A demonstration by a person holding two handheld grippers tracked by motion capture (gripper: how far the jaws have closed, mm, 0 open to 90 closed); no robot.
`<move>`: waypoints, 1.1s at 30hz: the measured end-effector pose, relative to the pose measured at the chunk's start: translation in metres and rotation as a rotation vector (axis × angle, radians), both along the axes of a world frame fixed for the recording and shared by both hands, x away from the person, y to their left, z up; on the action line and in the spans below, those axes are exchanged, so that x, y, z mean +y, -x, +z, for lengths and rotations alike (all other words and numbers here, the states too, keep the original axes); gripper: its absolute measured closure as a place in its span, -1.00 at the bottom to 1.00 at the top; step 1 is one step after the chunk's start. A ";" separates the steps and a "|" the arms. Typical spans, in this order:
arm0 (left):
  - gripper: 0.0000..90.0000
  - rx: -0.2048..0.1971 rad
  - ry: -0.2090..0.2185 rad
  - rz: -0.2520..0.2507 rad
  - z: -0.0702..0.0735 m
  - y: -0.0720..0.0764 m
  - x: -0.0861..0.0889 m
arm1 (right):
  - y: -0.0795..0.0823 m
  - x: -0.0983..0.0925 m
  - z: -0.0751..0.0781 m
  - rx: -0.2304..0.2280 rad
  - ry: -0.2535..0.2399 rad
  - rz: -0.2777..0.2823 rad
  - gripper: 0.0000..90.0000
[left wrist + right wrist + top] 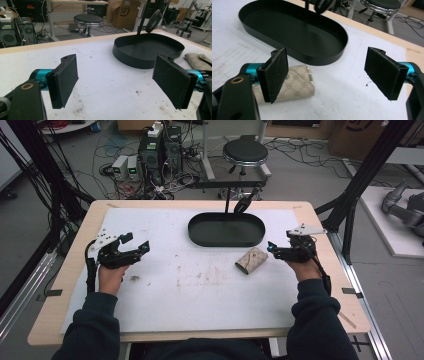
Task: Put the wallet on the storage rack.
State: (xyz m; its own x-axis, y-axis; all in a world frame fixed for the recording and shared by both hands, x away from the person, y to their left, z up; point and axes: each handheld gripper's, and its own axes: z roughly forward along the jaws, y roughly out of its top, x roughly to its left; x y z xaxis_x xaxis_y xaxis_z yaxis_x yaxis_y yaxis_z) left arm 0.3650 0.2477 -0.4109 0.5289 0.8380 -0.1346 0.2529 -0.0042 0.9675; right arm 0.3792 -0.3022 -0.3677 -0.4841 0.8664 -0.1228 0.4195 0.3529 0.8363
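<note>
A black oval tray (200, 236) (120, 53) (294, 53) lies at the back middle of the white mat, with nothing in it. A rolled beige patterned pouch (251, 260) (297, 87) lies on the mat just in front of the tray's right end; its edge shows in the left gripper view (197, 61). My right gripper (276, 250) (329, 75) stands open close to the right of the pouch, its left pad in front of the roll. My left gripper (136, 243) (117, 82) is open over bare mat at the left, holding nothing.
A thin black post (227, 200) rises at the tray's back edge and carries a dark oval head (243, 205). A round stool (245, 152), computers and cables stand on the floor beyond the table. The mat (200, 290) is stained near its middle.
</note>
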 end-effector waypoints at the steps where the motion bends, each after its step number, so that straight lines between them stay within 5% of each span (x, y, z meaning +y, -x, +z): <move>1: -0.55 0.002 0.004 0.003 0.000 0.000 0.001 | 0.002 0.005 -0.004 -0.008 -0.003 0.004 -0.56; 8: -0.55 0.001 -0.001 0.002 0.000 -0.001 0.000 | 0.001 0.018 -0.015 0.016 -0.027 0.021 -0.52; 20: -0.55 0.005 -0.021 0.002 -0.001 0.000 -0.003 | -0.011 0.064 -0.045 0.113 -0.069 0.146 0.08; 28: -0.55 0.006 -0.016 0.003 -0.001 0.000 -0.002 | -0.024 0.085 -0.064 0.210 0.073 0.190 0.21; 33: -0.55 0.007 -0.013 0.007 -0.001 0.000 -0.001 | -0.020 0.081 -0.061 0.217 0.119 0.222 0.30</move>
